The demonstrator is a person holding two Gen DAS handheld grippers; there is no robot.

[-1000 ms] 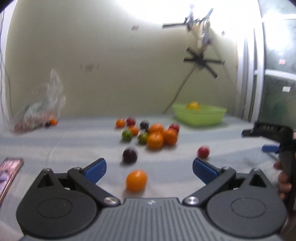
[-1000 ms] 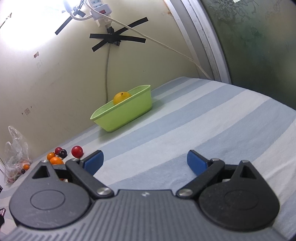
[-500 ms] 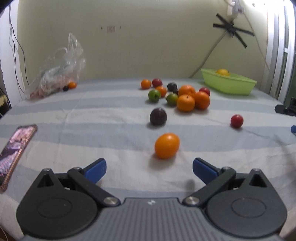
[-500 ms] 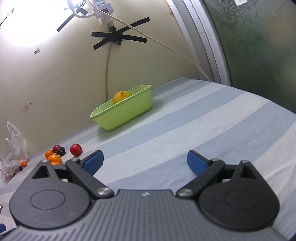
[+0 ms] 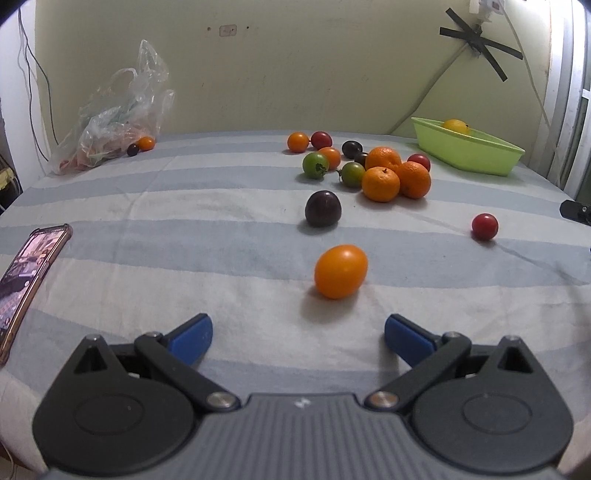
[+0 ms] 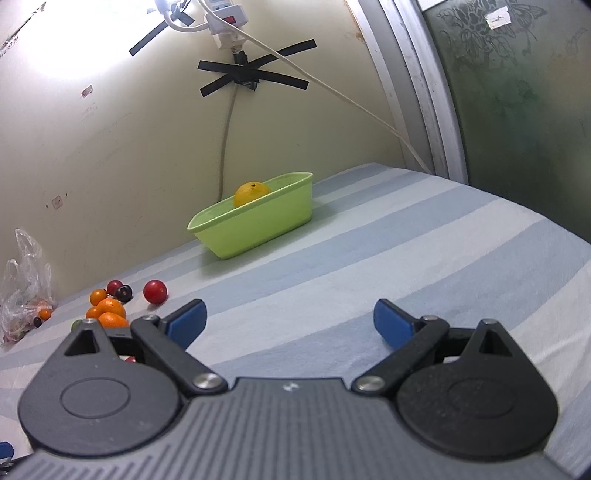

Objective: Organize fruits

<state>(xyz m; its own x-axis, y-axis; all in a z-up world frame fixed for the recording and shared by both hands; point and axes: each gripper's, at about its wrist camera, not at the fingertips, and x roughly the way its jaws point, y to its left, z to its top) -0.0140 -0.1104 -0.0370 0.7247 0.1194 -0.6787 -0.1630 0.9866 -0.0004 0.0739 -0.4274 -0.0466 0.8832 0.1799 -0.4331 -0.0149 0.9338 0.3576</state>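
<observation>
My left gripper [image 5: 298, 334] is open and empty above the striped cloth. An orange oval fruit [image 5: 340, 271] lies just ahead of it. Behind that lie a dark plum [image 5: 322, 208], a lone red fruit [image 5: 484, 226] at the right, and a cluster of oranges [image 5: 395, 172] with green, red and dark small fruits. A green basin [image 5: 469, 150] at the back right holds a yellow fruit [image 5: 456, 124]. My right gripper [image 6: 290, 323] is open and empty, facing the basin [image 6: 255, 229] from a distance.
A phone [image 5: 27, 275] lies at the left edge of the cloth. A plastic bag [image 5: 110, 125] with small fruits sits at the back left by the wall. A cable and taped power strip [image 6: 229, 29] hang on the wall behind the basin.
The left gripper has swung its view downward and leftward and steadied, so the orange oval fruit now sits ahead between the fingers. The right gripper has barely moved.
</observation>
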